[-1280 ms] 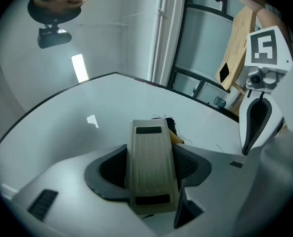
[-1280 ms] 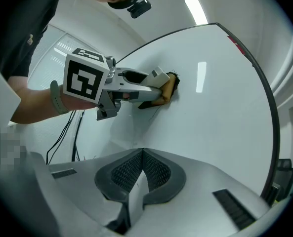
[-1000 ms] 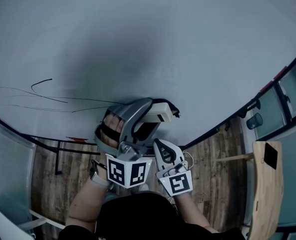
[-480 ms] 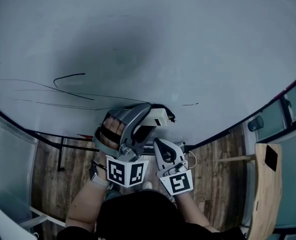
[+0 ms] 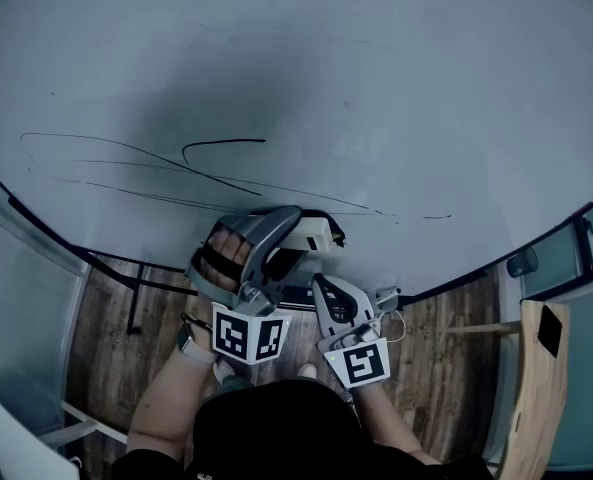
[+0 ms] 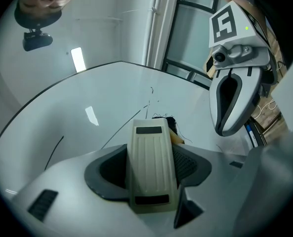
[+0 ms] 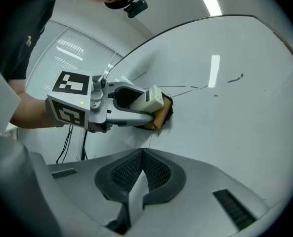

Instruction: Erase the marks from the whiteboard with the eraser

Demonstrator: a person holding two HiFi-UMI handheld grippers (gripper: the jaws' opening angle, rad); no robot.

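The whiteboard (image 5: 376, 78) fills the head view and carries thin black marks (image 5: 136, 173), with a small loop (image 5: 221, 144) above them. Near the board's lower edge my left gripper (image 5: 298, 236) is shut on the cream eraser (image 5: 314, 230), whose dark felt presses against the board on the lower lines. In the left gripper view the eraser (image 6: 150, 164) sits between the jaws, lines (image 6: 121, 128) running off beyond it. My right gripper (image 5: 322, 288) hangs just below the board, shut and holding nothing. Its own view shows the shut right gripper (image 7: 142, 174) and the eraser (image 7: 150, 100) on the board.
A short stray mark (image 5: 436, 216) lies right of the eraser. Below the board are its dark stand legs (image 5: 134, 293), cables and wooden floor (image 5: 106, 358). A wooden chair back (image 5: 544, 388) stands at the right, glass partitions at both sides.
The marks have slid rightwards across the head view. The eraser in my left gripper, earlier to the right of the lines' ends, now sits on them. The right gripper has stayed beside the left.
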